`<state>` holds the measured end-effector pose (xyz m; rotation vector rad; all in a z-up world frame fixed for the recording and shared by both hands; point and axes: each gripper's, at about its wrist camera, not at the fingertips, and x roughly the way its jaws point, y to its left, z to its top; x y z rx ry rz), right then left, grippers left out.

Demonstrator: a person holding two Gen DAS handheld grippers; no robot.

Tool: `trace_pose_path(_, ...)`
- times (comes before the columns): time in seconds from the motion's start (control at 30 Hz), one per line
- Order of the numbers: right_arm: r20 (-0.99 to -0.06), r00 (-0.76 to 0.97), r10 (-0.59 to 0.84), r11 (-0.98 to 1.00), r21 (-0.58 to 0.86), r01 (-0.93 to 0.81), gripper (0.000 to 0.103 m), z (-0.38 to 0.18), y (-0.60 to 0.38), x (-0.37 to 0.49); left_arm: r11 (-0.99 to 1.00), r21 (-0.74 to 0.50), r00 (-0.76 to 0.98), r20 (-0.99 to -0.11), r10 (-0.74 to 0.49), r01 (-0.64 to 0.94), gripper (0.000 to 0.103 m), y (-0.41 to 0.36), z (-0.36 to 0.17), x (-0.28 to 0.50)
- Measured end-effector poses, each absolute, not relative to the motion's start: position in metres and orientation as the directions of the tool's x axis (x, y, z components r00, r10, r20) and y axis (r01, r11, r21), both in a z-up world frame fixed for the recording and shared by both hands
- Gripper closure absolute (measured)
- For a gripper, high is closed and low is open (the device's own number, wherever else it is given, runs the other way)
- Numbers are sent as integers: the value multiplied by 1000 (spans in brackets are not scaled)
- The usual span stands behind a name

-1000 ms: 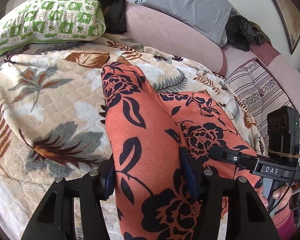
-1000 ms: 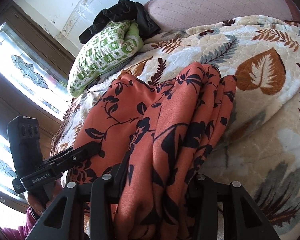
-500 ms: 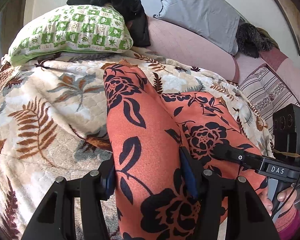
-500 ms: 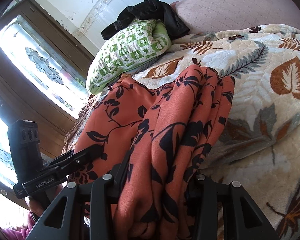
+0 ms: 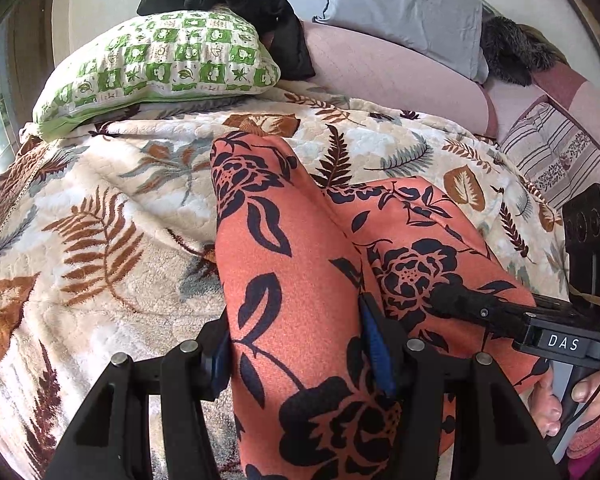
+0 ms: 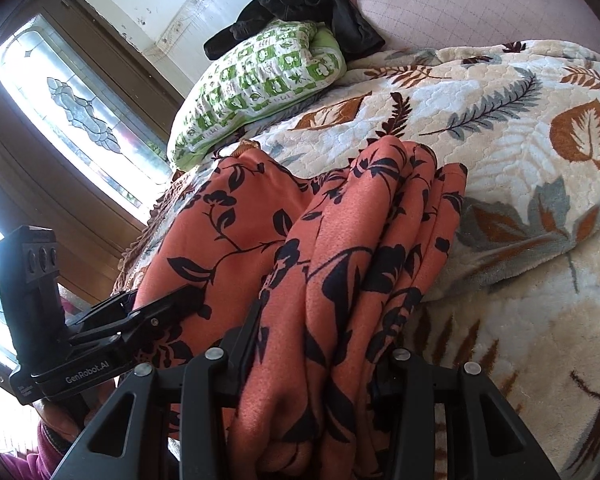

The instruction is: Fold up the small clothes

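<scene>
Open leaf-print blanket [image 5: 112, 208] lies clear to your left; green pillow [image 5: 160, 64] and black clothing [image 5: 260, 0] block the far end.

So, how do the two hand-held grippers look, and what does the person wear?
Both grippers are black, with blue pads inside the fingers. The right gripper is marked "DAS", with a thin cable by its handle; the left gripper reads "GenRobot.AI". A pink cuff shows.
</scene>
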<state>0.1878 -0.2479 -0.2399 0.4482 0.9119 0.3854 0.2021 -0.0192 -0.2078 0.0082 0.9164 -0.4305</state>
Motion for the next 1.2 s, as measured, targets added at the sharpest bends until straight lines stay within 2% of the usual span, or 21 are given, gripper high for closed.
trace_pose_path(0.5, -689, 533, 491, 851, 511, -123, 59, -245, -248, 195, 924, -163, 512, -792, -332, 346, 45, -20, -216, 209)
trace_pose_path(0.7, -713, 503, 489, 855, 507, -113, 59, -252, -250, 199, 932, -150, 497, -811, -307, 330, 41, -19, -223, 213)
trace_pose_path(0.9, -742, 464, 484, 860, 502, -95, 49, -261, -256, 204, 945, -94, 506, -826, -250, 313, 28, -16, -228, 214)
trace_pose_path(1.07, -756, 455, 471, 874, 471, -121, 48, -255, -256, 204, 943, -22, 545, -811, -211, 333, 28, -17, -221, 210)
trace_pose_path(1.2, -767, 476, 430, 897, 423, -128, 45, -244, -260, 201, 952, -26, 577, -790, -207, 306, 28, -10, -210, 212)
